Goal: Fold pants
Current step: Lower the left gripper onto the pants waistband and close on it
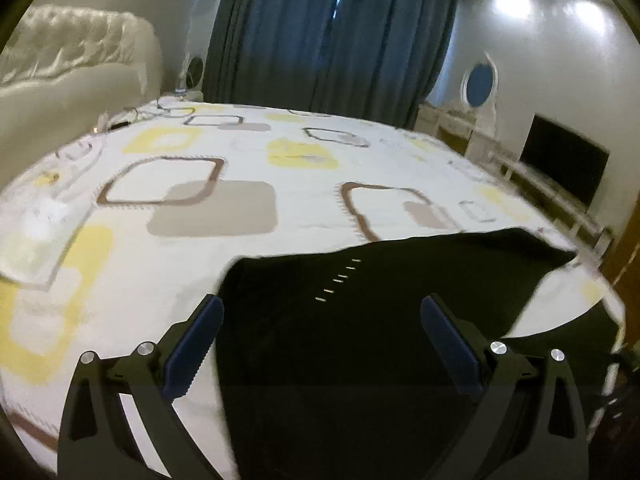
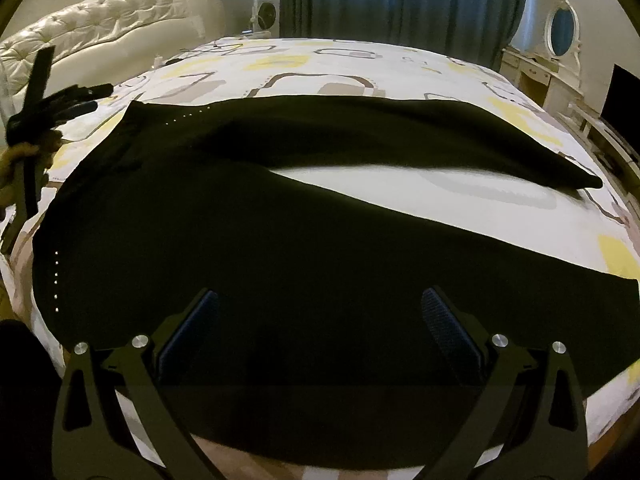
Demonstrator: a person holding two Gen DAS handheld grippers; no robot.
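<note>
Black pants (image 2: pixel 256 248) lie spread flat on the bed, waist at the left, two legs fanning apart to the right with a wedge of sheet between them. A row of small silver studs (image 2: pixel 56 280) marks the waist edge. My right gripper (image 2: pixel 320 300) is open and empty, hovering over the near leg. My left gripper (image 1: pixel 320 308) is open and empty above the waist end of the pants (image 1: pixel 360 320); it also shows in the right wrist view (image 2: pixel 60 100) at the far left.
The bed sheet (image 1: pixel 248 152) is white with yellow, brown and grey squares. A cream tufted headboard (image 1: pixel 76 48) stands at the left. Blue curtains (image 1: pixel 332 32), a white dresser with oval mirror (image 1: pixel 480 84) and a dark TV (image 1: pixel 564 168) line the far walls.
</note>
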